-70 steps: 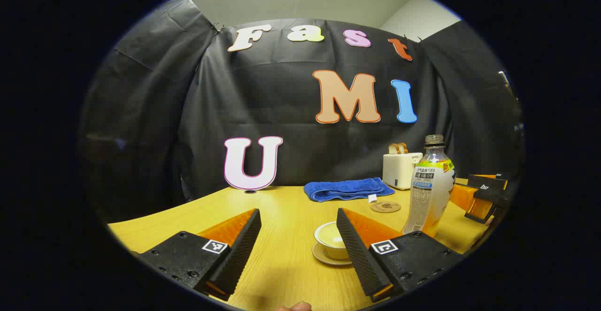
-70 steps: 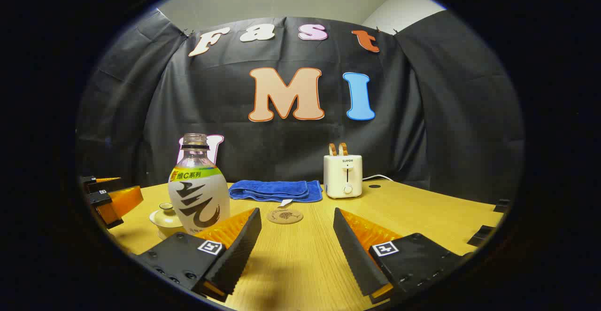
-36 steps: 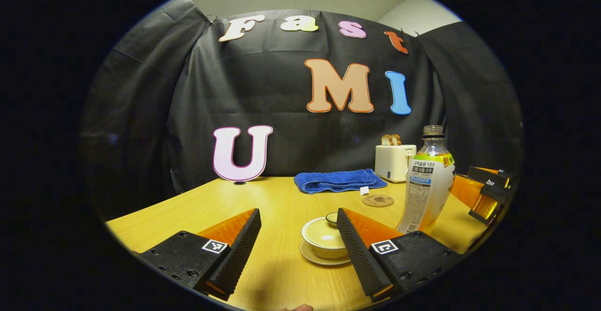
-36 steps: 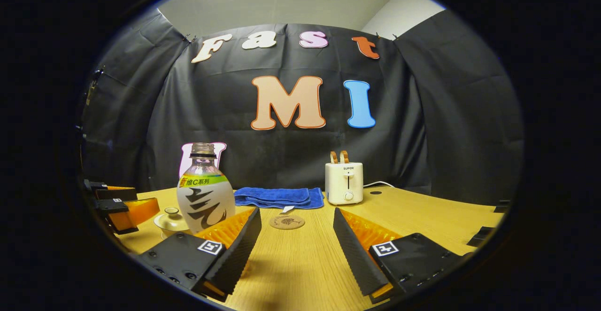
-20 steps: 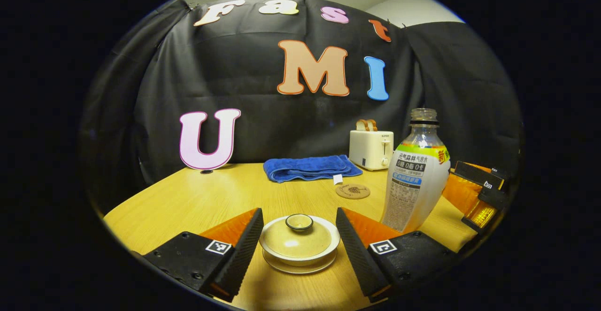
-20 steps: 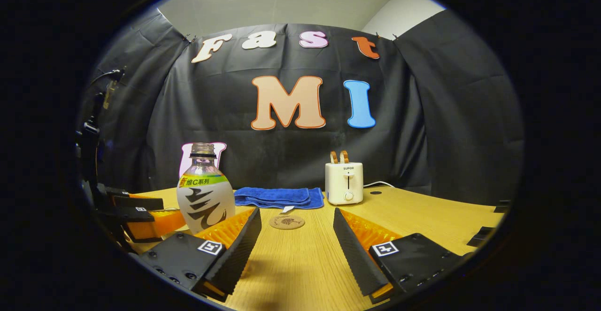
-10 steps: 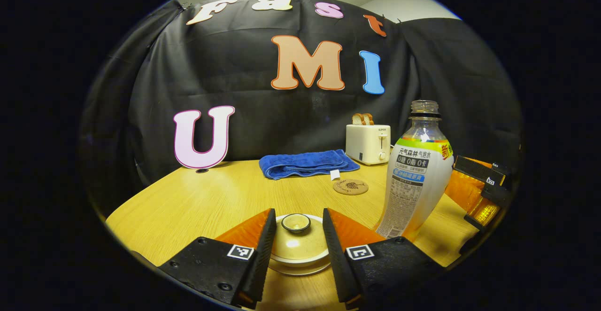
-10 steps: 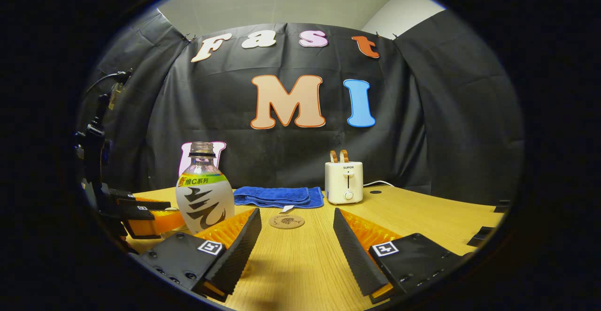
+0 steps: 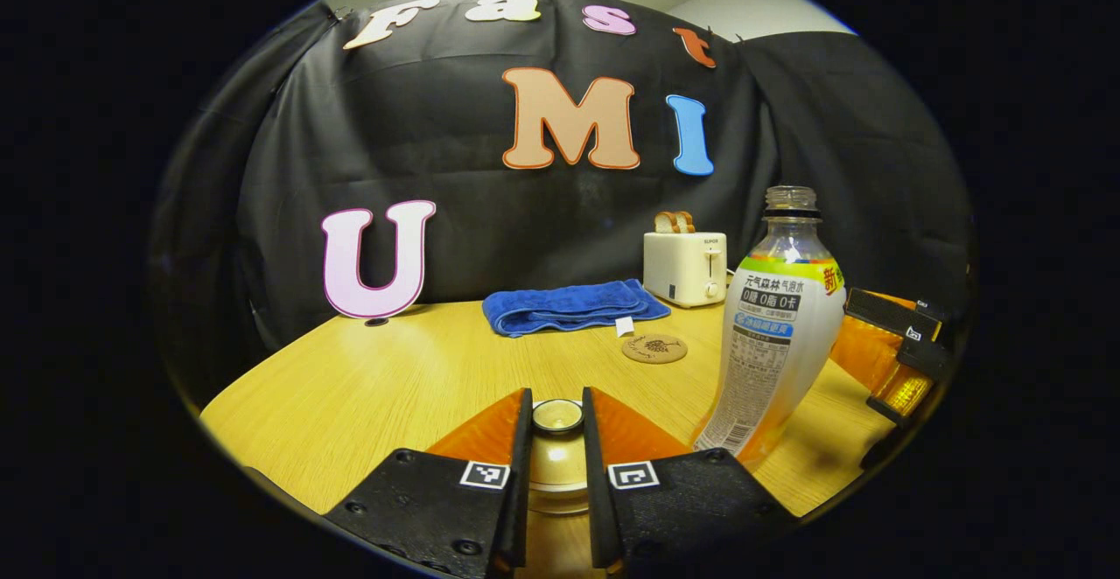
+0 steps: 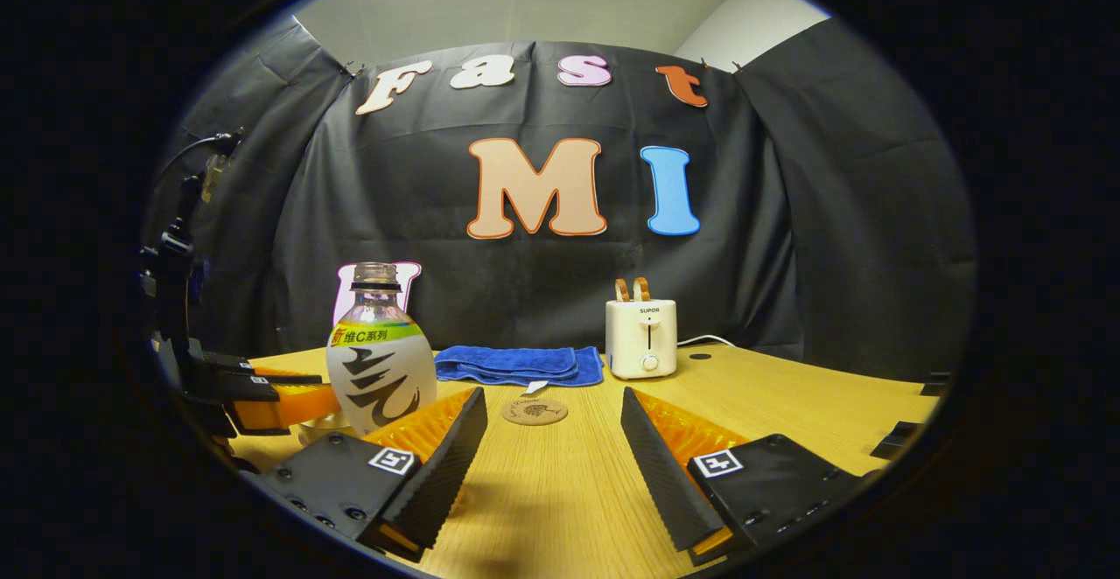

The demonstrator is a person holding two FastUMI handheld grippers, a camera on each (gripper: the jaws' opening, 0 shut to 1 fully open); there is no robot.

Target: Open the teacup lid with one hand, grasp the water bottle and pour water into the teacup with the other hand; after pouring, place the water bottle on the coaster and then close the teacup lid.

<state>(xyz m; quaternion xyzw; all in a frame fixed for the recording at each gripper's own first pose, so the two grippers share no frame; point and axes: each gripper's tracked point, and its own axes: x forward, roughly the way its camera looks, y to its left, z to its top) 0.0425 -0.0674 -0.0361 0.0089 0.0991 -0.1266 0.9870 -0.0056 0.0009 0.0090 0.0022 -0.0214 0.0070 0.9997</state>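
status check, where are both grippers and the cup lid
Left gripper closed on the teacup lid knob, lid not lifted. Right gripper open, empty, short of the water bottle. Coaster bare, path unobstructed.

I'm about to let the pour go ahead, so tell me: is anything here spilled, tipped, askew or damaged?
Nothing stands out. The water bottle stands upright and uncapped, the coaster lies flat and bare, and the table looks dry. The left gripper has its fingers close either side of the teacup lid's knob.
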